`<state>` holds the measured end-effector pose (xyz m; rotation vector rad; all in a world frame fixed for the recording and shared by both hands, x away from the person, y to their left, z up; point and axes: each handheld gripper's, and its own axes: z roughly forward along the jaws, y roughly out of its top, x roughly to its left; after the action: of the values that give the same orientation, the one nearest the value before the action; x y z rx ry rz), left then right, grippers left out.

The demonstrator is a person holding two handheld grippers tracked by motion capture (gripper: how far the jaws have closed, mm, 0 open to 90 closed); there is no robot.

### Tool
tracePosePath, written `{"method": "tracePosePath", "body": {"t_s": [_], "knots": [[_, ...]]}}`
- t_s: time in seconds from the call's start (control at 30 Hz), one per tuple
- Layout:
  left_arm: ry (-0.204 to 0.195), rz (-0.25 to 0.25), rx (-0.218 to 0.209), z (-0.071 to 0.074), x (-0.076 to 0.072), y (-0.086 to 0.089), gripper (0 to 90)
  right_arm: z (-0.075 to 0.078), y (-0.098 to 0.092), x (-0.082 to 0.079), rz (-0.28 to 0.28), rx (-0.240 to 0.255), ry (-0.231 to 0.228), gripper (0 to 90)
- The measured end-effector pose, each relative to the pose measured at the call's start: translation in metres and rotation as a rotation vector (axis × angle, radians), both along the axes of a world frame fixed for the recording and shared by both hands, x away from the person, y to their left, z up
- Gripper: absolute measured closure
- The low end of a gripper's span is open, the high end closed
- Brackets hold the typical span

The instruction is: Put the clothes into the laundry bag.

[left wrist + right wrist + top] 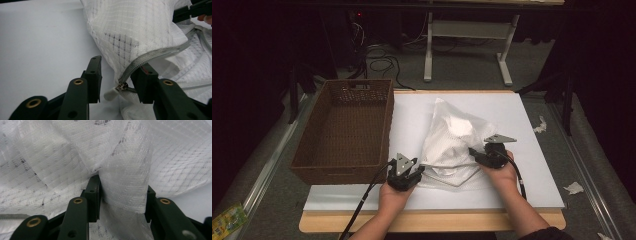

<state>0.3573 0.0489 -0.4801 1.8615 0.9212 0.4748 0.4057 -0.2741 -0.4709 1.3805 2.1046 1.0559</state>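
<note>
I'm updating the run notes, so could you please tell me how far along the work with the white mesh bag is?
Done: the white mesh bag lies bulging on the white board. In hand: the left gripper straddles its zipper pull; the right gripper brackets a fold of mesh. Left: probably moving the bag into the empty wicker basket.

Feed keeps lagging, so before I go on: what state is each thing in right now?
Mesh bag: lying bunched on the white board, something white inside.
Zipper: pull at one end, between the left fingers, ungripped.
Left gripper: open.
Right gripper: a fold of mesh between its fingers, grip unclear.
Wicker basket: upright, empty.
</note>
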Motion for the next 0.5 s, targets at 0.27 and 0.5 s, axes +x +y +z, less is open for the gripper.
{"method": "tracePosePath", "body": {"t_s": [0.27,0.5], "knots": [[-0.053,0.009,-0.013,0.001,-0.004,-0.001,53.1,0.016,-0.007,-0.016,0.001,0.043,-0.052,42.5],[-0.127,0.023,-0.008,0.017,-0.010,0.003,34.1,0.032,-0.009,-0.027,0.011,0.070,-0.119,31.3]]}}
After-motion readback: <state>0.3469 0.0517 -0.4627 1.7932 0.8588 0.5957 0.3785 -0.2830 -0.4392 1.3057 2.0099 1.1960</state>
